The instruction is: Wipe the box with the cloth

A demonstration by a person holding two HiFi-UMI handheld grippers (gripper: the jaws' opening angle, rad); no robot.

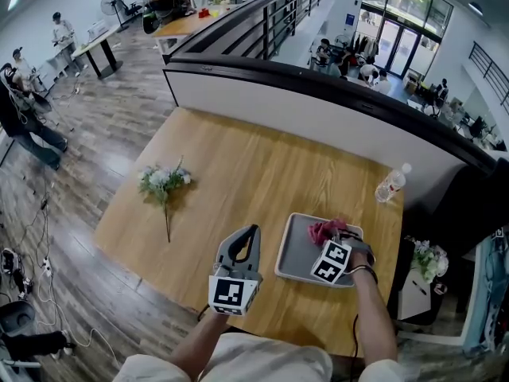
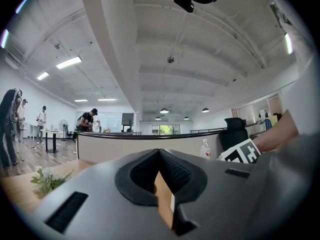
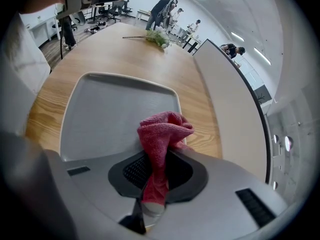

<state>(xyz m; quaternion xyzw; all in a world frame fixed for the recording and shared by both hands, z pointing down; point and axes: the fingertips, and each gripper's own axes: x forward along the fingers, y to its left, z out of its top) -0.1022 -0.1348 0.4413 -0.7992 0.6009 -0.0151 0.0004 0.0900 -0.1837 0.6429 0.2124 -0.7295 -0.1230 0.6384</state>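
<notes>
**poster1:** ok so at that moment your right gripper [image 3: 155, 160] was clamped on the cloth [image 3: 162, 134]. The jaws were pinched tight on the red fabric, and a bunched fold stuck out past the tips. You had it over the box [image 3: 115, 114], close to its right edge.

**poster2:** yep, the head view backed that up. The cloth was at the far right corner of the box, and your gripper reached in across the right side. The box itself sat on the table [image 1: 238, 165], toward the near right, close to the edge by you. I honestly couldn't tell if the cloth was actually touching the box floor or hanging just above it, the fold hid that.

**poster1:** same here. Your left gripper [image 1: 248, 232] wasn't doing anything. You held it up over the table just left of the box, not touching it. The jaws were together at the tips with nothing between them, and only a sliver of wood showed through the slit.

**poster2:** the rest of the table had the flowers [image 1: 163, 181] lying well off to the left and a bottle [image 1: 391, 185] standing by the right edge, past the box.
</notes>
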